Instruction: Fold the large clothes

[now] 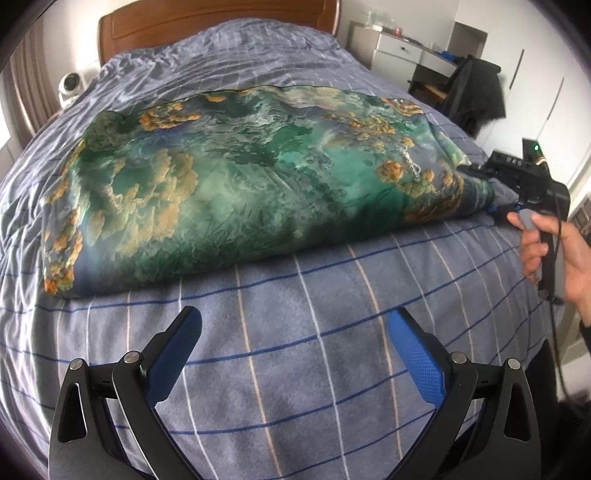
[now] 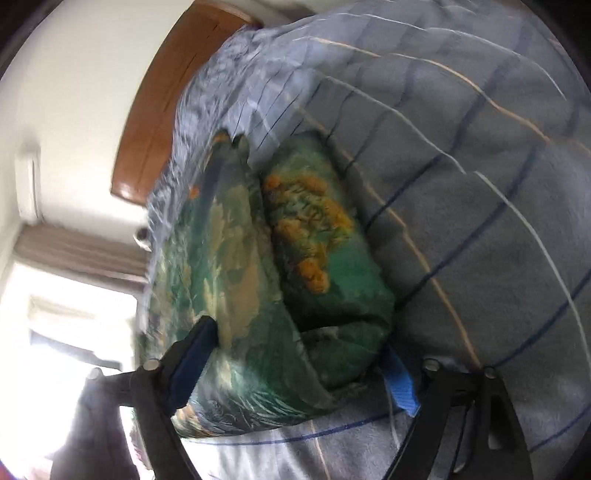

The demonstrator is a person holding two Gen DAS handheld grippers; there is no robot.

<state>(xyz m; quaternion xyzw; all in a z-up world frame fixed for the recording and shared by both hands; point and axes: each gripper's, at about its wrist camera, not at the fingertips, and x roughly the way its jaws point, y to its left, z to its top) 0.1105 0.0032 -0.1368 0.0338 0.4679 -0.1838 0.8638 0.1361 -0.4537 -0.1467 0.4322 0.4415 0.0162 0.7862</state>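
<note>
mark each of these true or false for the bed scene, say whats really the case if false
1. The left gripper is open with nothing between its fingers. True.
2. The green patterned cloth is spread flat in a single layer. False: it lies folded into a thick bundle on the checked bedcover.
3. The right gripper is at one end of the cloth, with fabric between its fingers. True.
4. The left gripper holds a corner of the cloth. False: it is over bare bedcover, apart from the cloth.
5. The headboard is white metal. False: it is brown wood.
</note>
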